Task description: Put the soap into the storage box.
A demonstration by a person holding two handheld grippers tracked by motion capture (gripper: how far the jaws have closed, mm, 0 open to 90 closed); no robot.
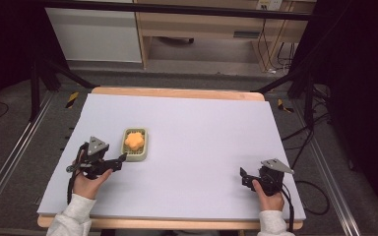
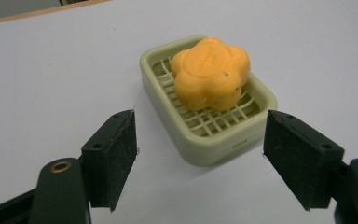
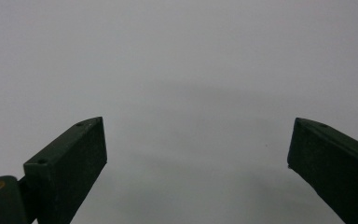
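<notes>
1. Centrally, one orange soap bar, flower-shaped with rounded lobes, lies on the slotted grid of a soap dish; it sits toward the dish's far end, leaving the near grid bare.
2. Soap dish, pale green, rectangular with rounded corners, rests flat on the white table cover, left of centre.
3. Left gripper, held in the person's left hand, sits just near and left of the dish. Its jaws stand wide apart, empty, one on each side of the dish's near end without touching it.
4. Right gripper, held in the right hand, sits at the near right of the table, well apart from the dish. Its jaws are spread wide over bare cover, holding nothing.
5. Table, wooden edge visible along the far side beyond the cover.
6. Sleeves, light grey, enter from the near edge.
</notes>
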